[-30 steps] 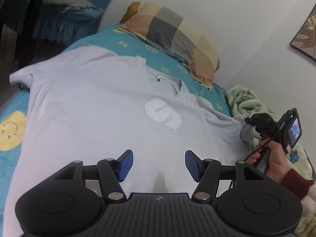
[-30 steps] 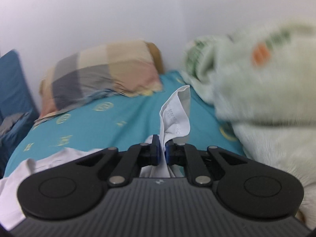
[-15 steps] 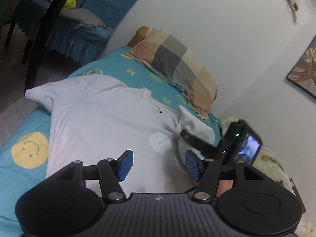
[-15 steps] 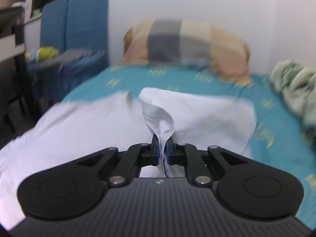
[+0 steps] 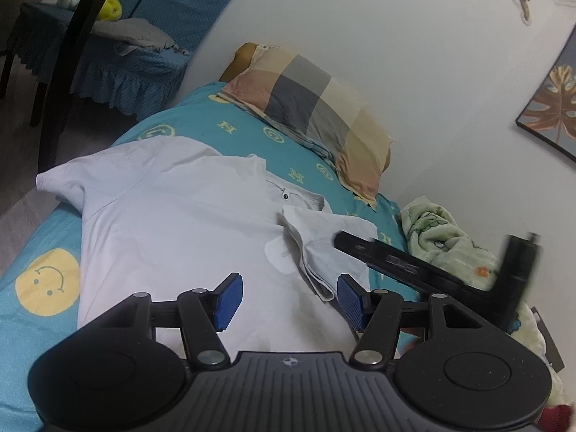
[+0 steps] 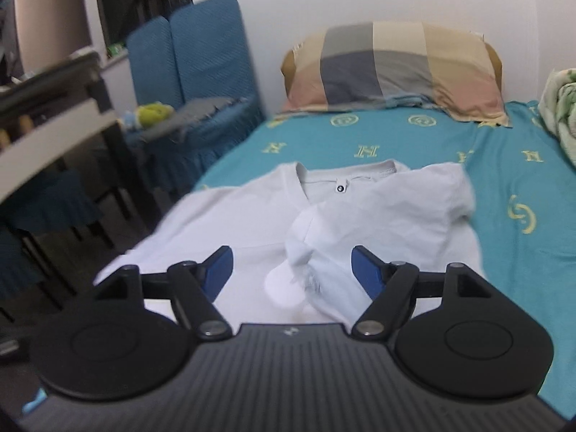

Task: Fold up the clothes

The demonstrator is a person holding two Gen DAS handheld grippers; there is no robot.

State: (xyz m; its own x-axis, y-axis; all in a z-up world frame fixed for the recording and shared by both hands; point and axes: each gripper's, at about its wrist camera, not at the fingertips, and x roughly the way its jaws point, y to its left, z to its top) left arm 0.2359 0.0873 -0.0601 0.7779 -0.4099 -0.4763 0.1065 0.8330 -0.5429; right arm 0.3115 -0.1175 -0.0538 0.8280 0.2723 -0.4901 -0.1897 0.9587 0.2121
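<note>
My left gripper (image 5: 288, 300) hangs over the lower part of the shirt (image 5: 172, 223), its blue fingers (image 5: 227, 300) wide apart with nothing between them. My right gripper (image 6: 291, 273) is the same: fingers (image 6: 216, 270) spread, holding nothing, with the folded sleeve (image 6: 388, 223) lying just past them.

The shirt is pale grey and lies face up on the bed (image 5: 230, 127), collar (image 6: 342, 180) toward the pillow (image 6: 392, 72) at 12 o'clock. In the left view its near sleeve (image 5: 63, 185) spreads out toward 9 o'clock, reaching the edge of the bed. The other sleeve (image 5: 324, 248) is turned in over the chest, its hem running toward 6 o'clock and partly covering the white logo (image 5: 277, 253). In the right view that flap looks rumpled rather than flat, and its edge near my fingers is blurred.

My right gripper's black body (image 5: 432, 270) crosses the left view at 3 o'clock, blurred, just beside the folded flap; I cannot tell if it touches the cloth. A green blanket (image 5: 442, 234) is bunched at the bed's right side. A blue chair (image 6: 190, 72) stands off the bed at 10 o'clock in the right view.
</note>
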